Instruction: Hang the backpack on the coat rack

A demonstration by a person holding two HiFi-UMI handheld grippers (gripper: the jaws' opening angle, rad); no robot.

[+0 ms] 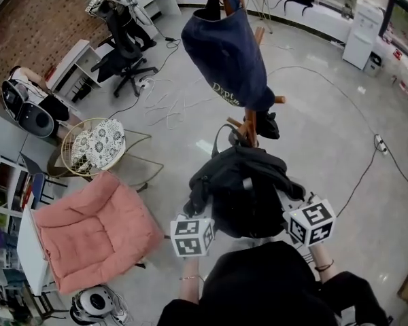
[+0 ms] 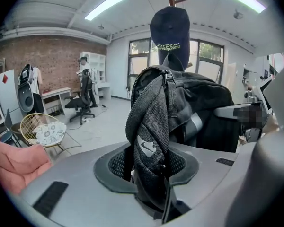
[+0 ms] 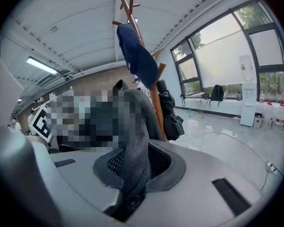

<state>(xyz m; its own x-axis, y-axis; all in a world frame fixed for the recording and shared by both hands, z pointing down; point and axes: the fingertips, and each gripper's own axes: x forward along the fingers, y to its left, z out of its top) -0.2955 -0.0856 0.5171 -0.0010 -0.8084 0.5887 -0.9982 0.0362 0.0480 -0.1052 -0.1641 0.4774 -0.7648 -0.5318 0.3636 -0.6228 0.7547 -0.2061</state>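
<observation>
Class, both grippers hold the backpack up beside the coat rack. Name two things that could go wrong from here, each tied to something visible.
1. The left gripper and right gripper each pinch only a mesh shoulder strap, so the bulky backpack might slip from the jaws.
2. A navy cloth item covers the coat rack's upper pegs and a small black bag hangs lower; a strap may snag or dislodge them.

Glossy light-grey floor (image 1: 326, 134) carries everything: wooden coat rack (image 1: 250, 124) at centre, pink cushioned lounge chair (image 1: 95, 229) lower left, round wire-frame chair with floral cushion (image 1: 95, 147) just beyond it, black wheeled office chair (image 1: 126, 63) further back. Loose white cables (image 1: 164, 107) sprawl near the office chair. Thin black cable (image 1: 360, 182) runs to a white power strip (image 1: 379, 143) on the right.
</observation>
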